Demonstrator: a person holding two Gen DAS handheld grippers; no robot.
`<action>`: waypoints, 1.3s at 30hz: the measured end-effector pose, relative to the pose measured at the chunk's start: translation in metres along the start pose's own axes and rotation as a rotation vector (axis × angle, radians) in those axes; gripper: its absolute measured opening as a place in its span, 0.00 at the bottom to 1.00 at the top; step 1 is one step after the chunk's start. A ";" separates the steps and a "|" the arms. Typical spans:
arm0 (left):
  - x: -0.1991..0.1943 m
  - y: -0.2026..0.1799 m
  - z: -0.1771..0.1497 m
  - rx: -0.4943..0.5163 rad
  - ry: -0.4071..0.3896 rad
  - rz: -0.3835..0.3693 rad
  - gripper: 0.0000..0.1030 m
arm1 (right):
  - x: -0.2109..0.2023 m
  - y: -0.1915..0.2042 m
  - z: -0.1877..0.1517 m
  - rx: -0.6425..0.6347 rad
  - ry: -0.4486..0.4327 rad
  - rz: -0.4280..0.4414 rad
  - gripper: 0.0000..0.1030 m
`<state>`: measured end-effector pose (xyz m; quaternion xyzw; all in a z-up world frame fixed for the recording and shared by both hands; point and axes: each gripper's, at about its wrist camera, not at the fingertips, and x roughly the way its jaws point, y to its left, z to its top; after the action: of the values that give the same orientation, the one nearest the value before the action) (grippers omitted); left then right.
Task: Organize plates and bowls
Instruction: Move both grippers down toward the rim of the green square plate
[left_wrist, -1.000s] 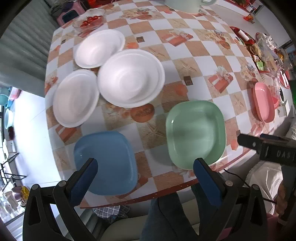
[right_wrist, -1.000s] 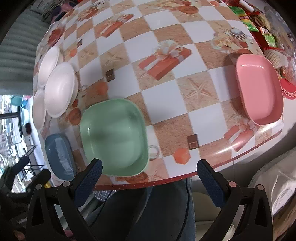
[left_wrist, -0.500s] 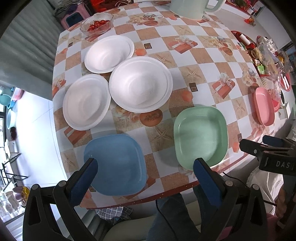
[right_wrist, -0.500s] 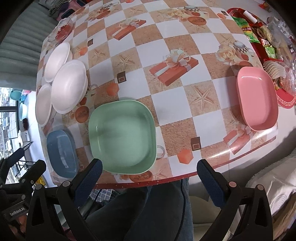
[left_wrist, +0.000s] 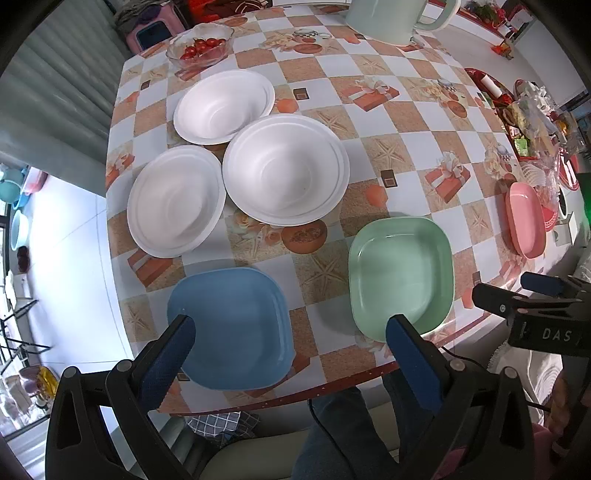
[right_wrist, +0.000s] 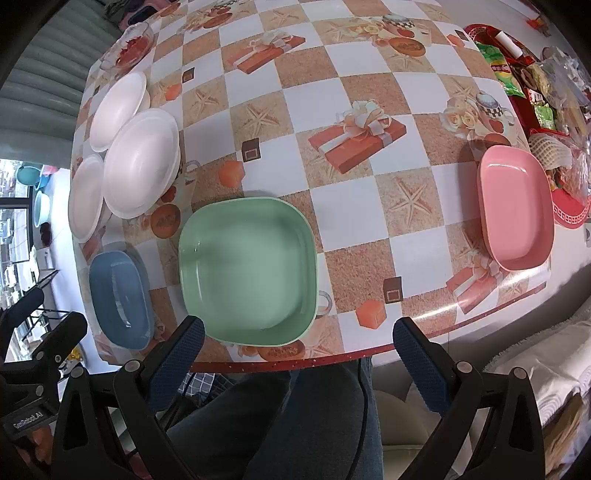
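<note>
Three white bowls lie at the table's left: a far one (left_wrist: 224, 106), a large middle one (left_wrist: 285, 169) and a near-left one (left_wrist: 176, 200). A blue square plate (left_wrist: 231, 328) and a green square plate (left_wrist: 400, 275) lie near the front edge, and a pink plate (left_wrist: 524, 219) lies at the right. My left gripper (left_wrist: 291, 350) hangs open above the front edge, between the blue and green plates. My right gripper (right_wrist: 299, 345) is open too, just in front of the green plate (right_wrist: 248, 270), with the pink plate (right_wrist: 515, 206) off to its right. Neither holds anything.
A glass bowl of red tomatoes (left_wrist: 200, 46) and a pale green jug (left_wrist: 388, 16) stand at the far side. Red trays with snack packets (right_wrist: 532, 66) crowd the right edge. The checked tablecloth (right_wrist: 369, 92) is bare in the middle. A person's legs (right_wrist: 280, 417) are under the front edge.
Both grippers have risen and drawn back from the table, so more of it shows in each view. Plates and bowls have not moved. Both stay open.
</note>
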<state>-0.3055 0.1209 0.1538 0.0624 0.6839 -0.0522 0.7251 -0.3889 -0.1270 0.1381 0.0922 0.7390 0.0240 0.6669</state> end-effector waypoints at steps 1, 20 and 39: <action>0.000 0.000 0.000 0.001 0.001 -0.001 1.00 | 0.000 0.000 0.000 0.001 0.001 0.000 1.00; 0.008 -0.006 -0.002 0.009 0.024 -0.005 1.00 | 0.009 -0.003 -0.002 0.004 0.033 -0.001 1.00; 0.017 -0.020 -0.001 0.036 0.053 0.004 1.00 | 0.017 -0.019 -0.005 0.033 0.058 0.006 1.00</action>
<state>-0.3085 0.1018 0.1360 0.0784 0.7016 -0.0614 0.7056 -0.3976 -0.1423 0.1185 0.1045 0.7581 0.0167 0.6435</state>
